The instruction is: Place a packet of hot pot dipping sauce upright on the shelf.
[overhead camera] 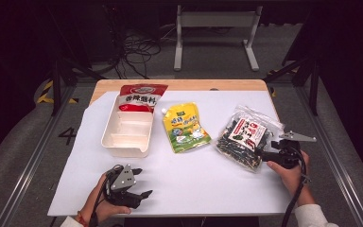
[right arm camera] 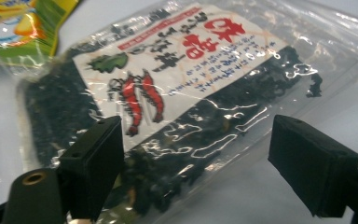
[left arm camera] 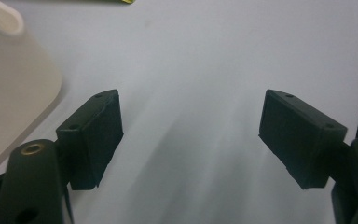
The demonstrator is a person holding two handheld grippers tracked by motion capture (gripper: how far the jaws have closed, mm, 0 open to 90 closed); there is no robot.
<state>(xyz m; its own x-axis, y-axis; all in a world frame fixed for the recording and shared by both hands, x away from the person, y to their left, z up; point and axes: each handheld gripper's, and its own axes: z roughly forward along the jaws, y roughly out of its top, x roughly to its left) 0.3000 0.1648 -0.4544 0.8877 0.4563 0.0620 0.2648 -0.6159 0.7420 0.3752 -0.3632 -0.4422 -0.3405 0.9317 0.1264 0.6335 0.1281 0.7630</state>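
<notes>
Risk sits with the right gripper [overhead camera: 266, 153]: jaws spread, nothing clamped, at the near edge of the clear crinkly bag of dark dried seaweed [overhead camera: 247, 135] lying flat on the table's right — a shallow bite could pinch only slippery film. Left gripper [overhead camera: 142, 182] hangs open, empty.

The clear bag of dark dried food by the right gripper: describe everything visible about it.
The clear bag is a crinkly, glossy plastic packet of dark, shredded dried food, with a white label bearing red characters and a red shrimp picture. It lies flat and slanted on the white table cover, right of the yellow pouch. The right gripper hangs open at its near edge; contact cannot be told.
</notes>
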